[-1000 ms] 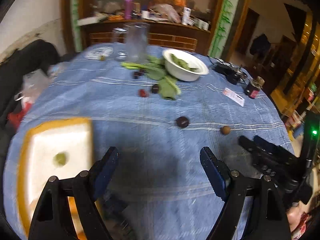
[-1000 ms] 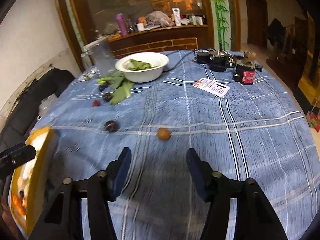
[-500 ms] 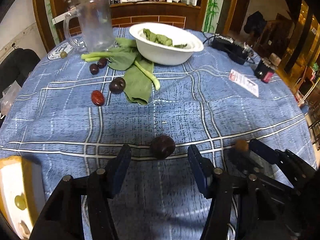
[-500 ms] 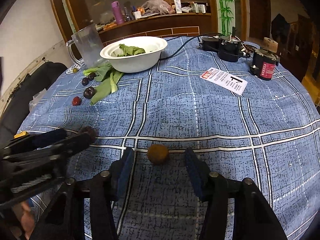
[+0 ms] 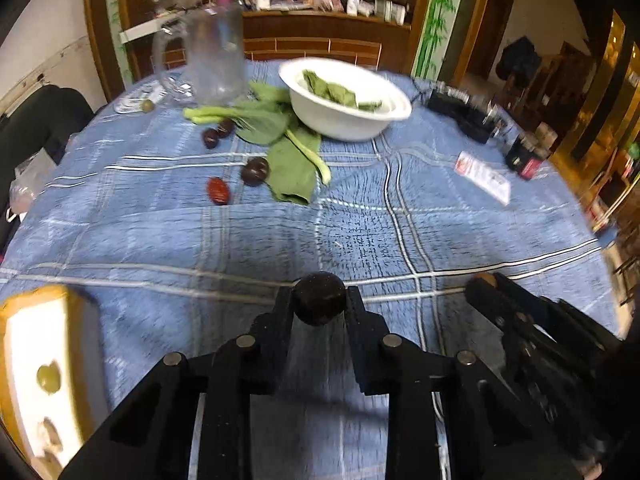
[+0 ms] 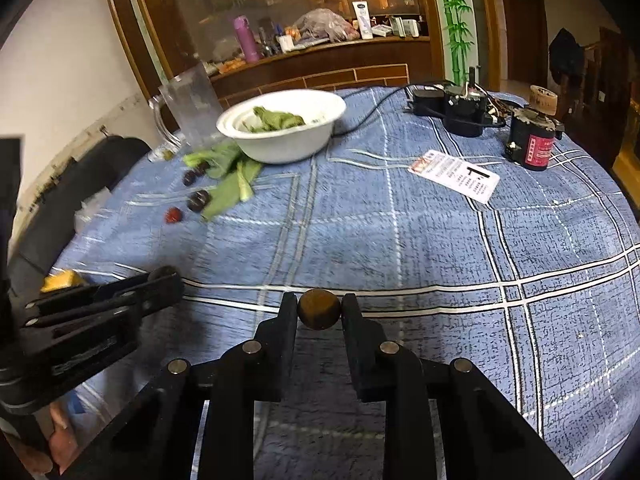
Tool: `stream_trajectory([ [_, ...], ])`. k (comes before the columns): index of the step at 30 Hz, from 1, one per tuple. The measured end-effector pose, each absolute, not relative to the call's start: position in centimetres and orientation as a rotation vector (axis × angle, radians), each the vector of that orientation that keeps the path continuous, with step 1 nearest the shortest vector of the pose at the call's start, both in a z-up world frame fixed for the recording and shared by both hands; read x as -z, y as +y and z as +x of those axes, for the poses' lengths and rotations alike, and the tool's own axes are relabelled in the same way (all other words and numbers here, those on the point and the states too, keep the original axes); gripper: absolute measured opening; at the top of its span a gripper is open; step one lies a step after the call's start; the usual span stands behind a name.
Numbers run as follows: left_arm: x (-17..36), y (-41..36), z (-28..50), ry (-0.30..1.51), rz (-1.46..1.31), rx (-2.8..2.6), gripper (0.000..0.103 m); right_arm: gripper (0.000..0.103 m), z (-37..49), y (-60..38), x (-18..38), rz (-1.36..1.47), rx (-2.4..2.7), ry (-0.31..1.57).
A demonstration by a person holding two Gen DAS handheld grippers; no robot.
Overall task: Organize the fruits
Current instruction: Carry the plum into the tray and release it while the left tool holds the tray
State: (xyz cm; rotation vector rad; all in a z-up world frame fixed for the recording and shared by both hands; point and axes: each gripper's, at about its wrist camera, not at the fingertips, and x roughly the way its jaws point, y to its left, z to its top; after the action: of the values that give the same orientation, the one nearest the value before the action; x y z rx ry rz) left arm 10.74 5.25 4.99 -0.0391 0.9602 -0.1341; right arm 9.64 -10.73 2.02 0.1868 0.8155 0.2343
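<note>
My left gripper (image 5: 319,300) is shut on a dark plum (image 5: 319,297) just above the blue checked tablecloth. My right gripper (image 6: 319,309) is shut on a small brown round fruit (image 6: 319,309); it also shows at the right of the left wrist view (image 5: 486,292). A yellow-rimmed white tray (image 5: 24,364) with a green fruit (image 5: 49,376) sits at the near left. More fruits lie farther off: a red date (image 5: 218,191), a dark plum (image 5: 255,171) and two small dark fruits (image 5: 216,134).
A white bowl (image 5: 348,120) with greens stands at the back, loose green leaves (image 5: 292,160) beside it. A glass jug (image 5: 212,60) stands back left. A paper card (image 6: 456,176), a dark jar (image 6: 534,140) and a black device (image 6: 452,106) sit at the right.
Both grippers have closed: the left on the dark plum, the right on the brown fruit. Half a second ago the fruits lay between open fingers.
</note>
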Motion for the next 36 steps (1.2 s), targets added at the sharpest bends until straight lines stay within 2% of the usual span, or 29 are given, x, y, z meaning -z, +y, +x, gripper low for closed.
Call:
stream_trajectory([
  [11, -10.2, 17.5, -0.9, 0.828, -0.191, 0.013, 0.025, 0.024, 5.3, -5.5, -5.6, 0.224, -0.436, 0.777],
  [19, -7.1, 26.7, -6.7, 0.83, -0.29, -0.19, 0.025, 0.025, -0.8, 5.2, -7.9, 0.105, -0.641, 0.787],
  [29, -4.9, 29.3, -9.0, 0.844, -0.344, -0.221, 0.026, 0.025, -4.5, 15.0, -6.6, -0.085, -0.7, 0.813],
  [31, -5.0, 29.5, -9.4, 0.833, -0.345, -0.219, 0.028, 0.025, -4.5, 15.9, -6.3, -0.126, -0.676, 0.797],
  [33, -5.0, 29.7, -9.8, 0.827, -0.352, -0.219, 0.038, 0.026, -4.6, 16.5, -5.9, -0.144, -0.671, 0.796],
  [34, -5.1, 29.9, -10.0, 0.821, -0.362, -0.221, 0.047, 0.032, -4.6, 16.7, -5.8, -0.151, -0.667, 0.795],
  [35, -5.1, 30.0, -10.2, 0.815, -0.371, -0.221, 0.051, 0.037, -4.6, 16.7, -5.7, -0.156, -0.659, 0.79],
  [36, -5.2, 30.2, -10.4, 0.811, -0.379, -0.223, 0.052, 0.046, -4.7, 16.7, -5.8, -0.159, -0.653, 0.784],
])
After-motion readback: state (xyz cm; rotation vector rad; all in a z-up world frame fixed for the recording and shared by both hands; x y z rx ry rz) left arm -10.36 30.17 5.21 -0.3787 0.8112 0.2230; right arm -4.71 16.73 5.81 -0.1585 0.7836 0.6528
